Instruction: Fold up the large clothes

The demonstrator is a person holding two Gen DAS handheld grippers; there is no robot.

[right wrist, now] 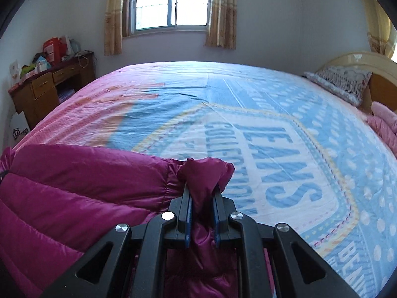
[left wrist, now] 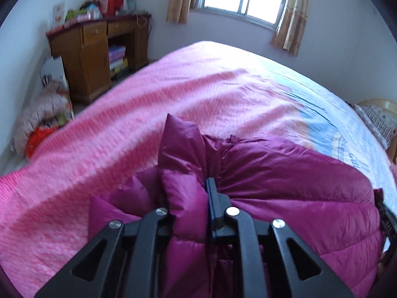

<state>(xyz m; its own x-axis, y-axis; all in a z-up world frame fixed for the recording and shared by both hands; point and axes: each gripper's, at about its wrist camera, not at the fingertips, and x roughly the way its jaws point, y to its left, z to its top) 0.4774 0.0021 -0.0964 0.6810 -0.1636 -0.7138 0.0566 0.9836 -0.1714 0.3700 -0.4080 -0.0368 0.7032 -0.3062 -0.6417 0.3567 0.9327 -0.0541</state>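
A magenta quilted jacket (left wrist: 285,193) lies bunched at the near edge of the bed (left wrist: 124,129), and both tools have hold of it. The left gripper (left wrist: 191,198) is clenched on a thick puff of the fabric: one finger (left wrist: 213,198) shows its dark edge pressing into the gathers, while the other is buried under the padding that bulges up and over it. A pointed fold of the jacket stands up just beyond the fingertips, and the bulk of the garment spreads off to the right of the fingers.

The right gripper (right wrist: 201,193) is likewise clamped on the jacket (right wrist: 74,181), with a narrow wad of cloth squeezed between the two fingers (right wrist: 185,203) and mushrooming out past their tips. From there the padded body runs away to the left of the fingers.

Ahead of the right fingers the bedspread (right wrist: 273,129) is blue and white with large lettering; ahead of the left ones it is pink. A wooden desk (left wrist: 84,57) piled with clutter stands far off to the left, a curtained window (right wrist: 171,2) straight beyond, and a patterned pillow (right wrist: 342,82) at the far right.
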